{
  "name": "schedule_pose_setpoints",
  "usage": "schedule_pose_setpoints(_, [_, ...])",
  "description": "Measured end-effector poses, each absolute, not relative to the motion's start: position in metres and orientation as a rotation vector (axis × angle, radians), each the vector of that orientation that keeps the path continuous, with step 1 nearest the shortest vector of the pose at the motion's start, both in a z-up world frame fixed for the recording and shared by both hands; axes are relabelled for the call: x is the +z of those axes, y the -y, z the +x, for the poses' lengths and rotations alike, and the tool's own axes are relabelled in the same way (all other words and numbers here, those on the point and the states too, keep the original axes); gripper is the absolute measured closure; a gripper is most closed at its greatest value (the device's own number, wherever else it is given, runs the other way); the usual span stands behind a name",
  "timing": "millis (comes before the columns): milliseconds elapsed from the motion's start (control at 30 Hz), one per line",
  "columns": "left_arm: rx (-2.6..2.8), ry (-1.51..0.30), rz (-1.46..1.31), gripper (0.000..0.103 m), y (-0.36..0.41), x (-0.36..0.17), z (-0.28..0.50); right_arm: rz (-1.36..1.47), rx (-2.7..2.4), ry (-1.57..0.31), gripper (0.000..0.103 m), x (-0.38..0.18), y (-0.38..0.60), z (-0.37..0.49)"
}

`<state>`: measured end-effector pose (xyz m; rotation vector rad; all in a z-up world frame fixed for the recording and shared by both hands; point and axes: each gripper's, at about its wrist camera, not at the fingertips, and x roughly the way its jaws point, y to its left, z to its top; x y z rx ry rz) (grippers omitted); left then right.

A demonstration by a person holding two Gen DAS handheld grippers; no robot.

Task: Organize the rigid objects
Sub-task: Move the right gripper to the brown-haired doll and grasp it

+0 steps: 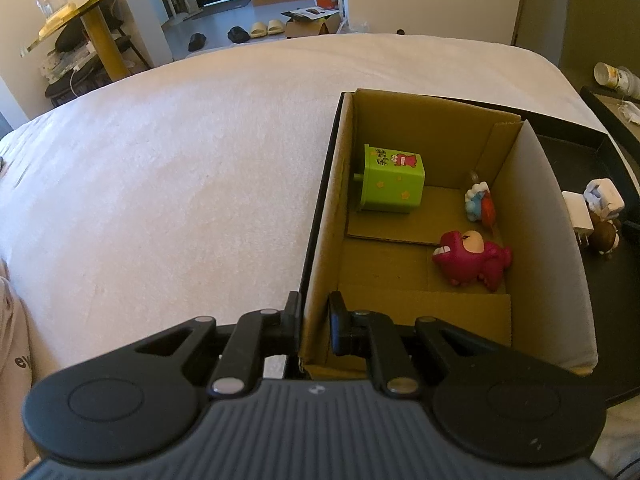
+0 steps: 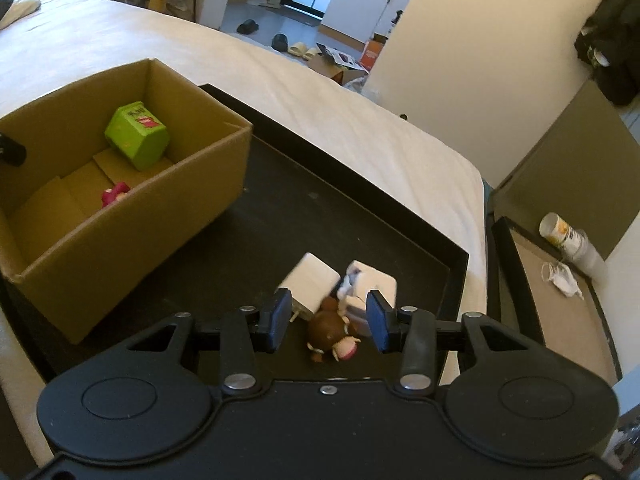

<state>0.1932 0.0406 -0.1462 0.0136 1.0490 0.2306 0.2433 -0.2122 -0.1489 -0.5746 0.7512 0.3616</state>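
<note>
We have the left gripper (image 1: pixel 314 320) clamped on the near-left wall of the cardboard box (image 1: pixel 460 132): one pad outside, one inside, jaws nearly closed with the wall pinched between them. The box sits on a black tray (image 2: pixel 328 196), which lies on a bed with a white cover (image 1: pixel 180 168).

Inside the box, from the left wrist view: green cube toy (image 1: pixel 390 180) lying tipped against the left wall, a small blue-white-red figure (image 1: pixel 480 202) near the far right corner, a pink dinosaur figure (image 1: pixel 474 260) on the box floor closer to us, near the right wall. All three are apart from each other.

Our right gripper (image 2: pixel 328 322) hangs over the tray's open area to the right of the box. Jaws stand apart with nothing pinched; pads touch nothing that we can see. Below and between them lies a brown figure (image 2: pixel 326 328) with a pink-white part, on its side on the tray. Just behind it are a white charger block (image 2: pixel 310 278) and a white boxy toy (image 2: pixel 372 284), the three bunched together, touching or nearly so. The charger's prongs point toward the left pad.

Right of the bed we see a side stand with a tipped-over paper cup (image 2: pixel 560 232) and a crumpled white mask (image 2: pixel 564 282).
</note>
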Motion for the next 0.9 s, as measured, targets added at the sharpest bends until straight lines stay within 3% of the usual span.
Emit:
schedule_pose_setpoints(200, [0.239, -1.051, 0.031, 0.09, -0.037, -0.147, 0.194, -0.521, 0.337, -0.786, 0.061, -0.165, 0.226, 0.252])
schedule_pose_setpoints(333, [0.249, -1.056, 0.04, 0.089, -0.036, -0.148, 0.195, -0.492, 0.329, -0.798, 0.047, -0.175, 0.232, 0.256])
schedule_pose_setpoints(900, [0.267, -1.057, 0.06, 0.088, -0.031, -0.148, 0.197, -0.441, 0.335, -0.857, 0.054, -0.202, 0.235, 0.279])
